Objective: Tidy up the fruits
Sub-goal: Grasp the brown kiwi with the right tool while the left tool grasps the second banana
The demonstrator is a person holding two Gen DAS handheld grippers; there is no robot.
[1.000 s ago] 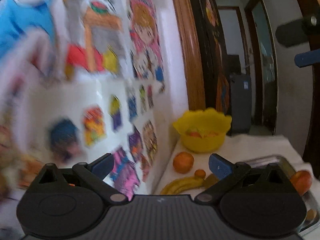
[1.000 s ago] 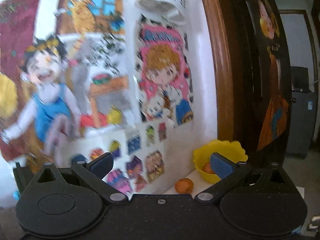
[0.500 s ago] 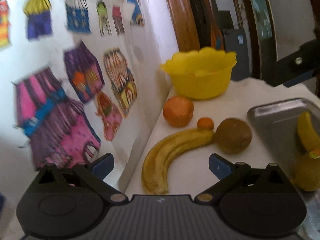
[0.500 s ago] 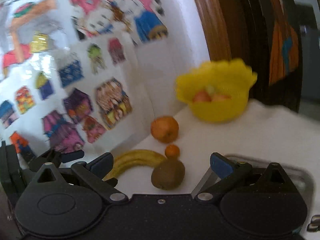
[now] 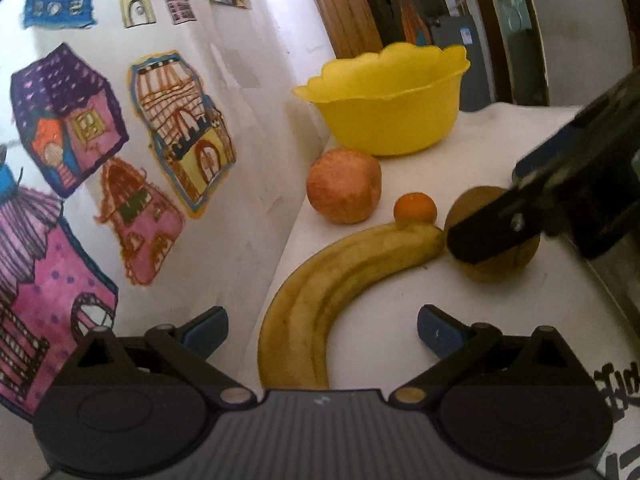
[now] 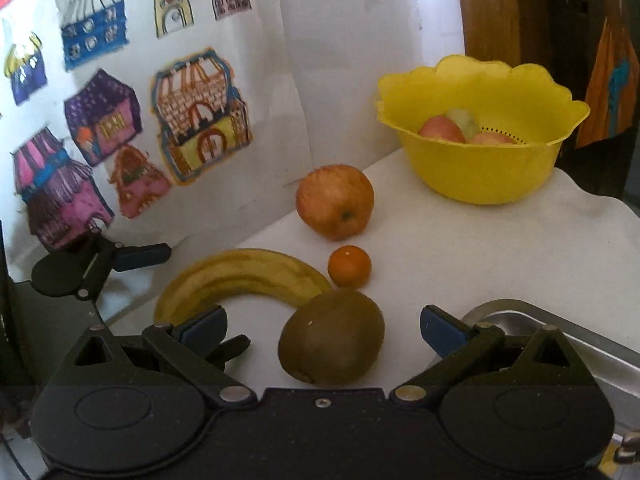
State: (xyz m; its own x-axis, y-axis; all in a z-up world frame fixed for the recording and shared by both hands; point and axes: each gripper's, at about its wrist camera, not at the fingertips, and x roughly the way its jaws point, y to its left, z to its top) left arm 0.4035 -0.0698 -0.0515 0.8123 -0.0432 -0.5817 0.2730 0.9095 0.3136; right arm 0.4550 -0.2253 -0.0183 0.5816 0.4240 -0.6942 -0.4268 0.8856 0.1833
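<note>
A banana (image 5: 332, 292) lies on the white table, its near end between the jaws of my open left gripper (image 5: 320, 330). An apple (image 5: 344, 186), a small orange (image 5: 415, 208) and a kiwi (image 5: 496, 264) lie beyond it. My right gripper (image 6: 322, 330) is open with the kiwi (image 6: 332, 336) between its jaws; its finger crosses the kiwi in the left wrist view. The right wrist view also shows the banana (image 6: 240, 276), orange (image 6: 349, 266), apple (image 6: 335, 201) and the yellow bowl (image 6: 480, 176) holding apples (image 6: 440, 130).
A wall with colourful house drawings (image 5: 180, 132) runs along the table's left edge. The yellow bowl (image 5: 384, 120) stands at the far end. A metal tray (image 6: 560, 336) sits at the right. A wooden door frame (image 6: 492, 8) is behind the bowl.
Both grippers have dropped and moved forward to the fruit. The left now straddles the banana's near end, and the right now straddles the kiwi. Both stay open.
</note>
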